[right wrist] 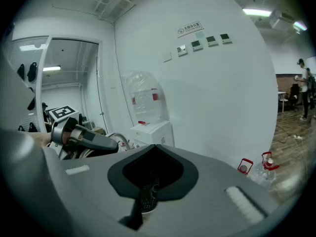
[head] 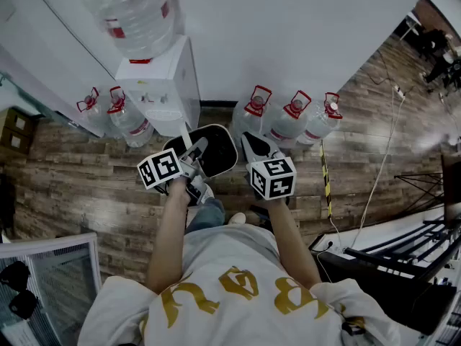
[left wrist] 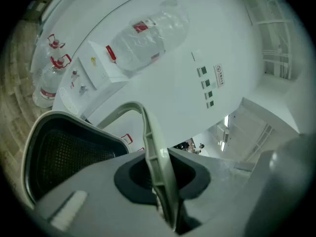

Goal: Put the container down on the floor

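Observation:
The container (head: pixel 216 150) is a black mesh basket with a pale rim and a light handle, held up above the wood floor in front of the water dispenser. My left gripper (head: pixel 193 152) is shut on its pale handle (left wrist: pixel 154 152), with the basket's mesh hollow (left wrist: pixel 64 152) to the left of the jaws. On the opposite side, my right gripper (head: pixel 251 144) is shut on the black mesh edge (right wrist: pixel 146 191). The left gripper (right wrist: pixel 79 137) also shows in the right gripper view, across the basket.
A white water dispenser (head: pixel 162 85) with a big bottle stands against the wall just ahead. Water bottles sit on the floor to its left (head: pixel 108 114) and right (head: pixel 288 121). A white cable (head: pixel 378 171) and striped tape (head: pixel 325 179) run at right; a glass cabinet (head: pixel 50 280) stands at lower left.

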Action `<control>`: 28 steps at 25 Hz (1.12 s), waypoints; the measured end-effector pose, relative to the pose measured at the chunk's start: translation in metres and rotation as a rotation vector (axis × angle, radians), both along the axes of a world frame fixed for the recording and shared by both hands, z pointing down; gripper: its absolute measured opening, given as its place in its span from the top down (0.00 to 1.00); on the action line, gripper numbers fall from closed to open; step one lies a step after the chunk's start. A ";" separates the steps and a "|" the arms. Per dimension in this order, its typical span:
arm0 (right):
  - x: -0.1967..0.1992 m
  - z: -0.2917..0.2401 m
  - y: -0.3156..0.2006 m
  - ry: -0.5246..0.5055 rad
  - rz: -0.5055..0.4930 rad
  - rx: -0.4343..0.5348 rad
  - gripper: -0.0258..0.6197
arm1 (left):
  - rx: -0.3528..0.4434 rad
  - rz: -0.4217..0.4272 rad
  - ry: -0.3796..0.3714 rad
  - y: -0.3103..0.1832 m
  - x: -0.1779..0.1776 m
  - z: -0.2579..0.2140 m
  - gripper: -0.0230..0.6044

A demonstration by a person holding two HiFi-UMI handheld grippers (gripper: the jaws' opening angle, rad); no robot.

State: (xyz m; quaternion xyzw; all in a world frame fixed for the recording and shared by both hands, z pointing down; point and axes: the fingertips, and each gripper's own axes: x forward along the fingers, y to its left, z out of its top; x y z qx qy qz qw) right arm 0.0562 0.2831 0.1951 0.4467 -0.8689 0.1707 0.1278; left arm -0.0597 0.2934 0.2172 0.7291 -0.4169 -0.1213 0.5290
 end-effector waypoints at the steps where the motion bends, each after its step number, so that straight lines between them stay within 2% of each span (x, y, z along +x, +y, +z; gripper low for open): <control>1: 0.000 0.001 0.000 0.001 -0.003 0.000 0.92 | 0.002 -0.001 -0.003 0.000 0.000 0.000 0.90; 16: 0.030 0.012 0.008 -0.050 0.046 -0.027 0.92 | -0.022 -0.026 -0.009 0.008 0.008 0.008 0.90; 24: 0.029 0.021 -0.016 -0.065 0.061 -0.054 0.92 | -0.020 -0.027 0.003 -0.017 0.001 0.010 0.90; 28: 0.018 0.027 -0.043 -0.065 0.060 -0.061 0.92 | -0.031 -0.023 0.015 -0.046 -0.009 0.019 0.90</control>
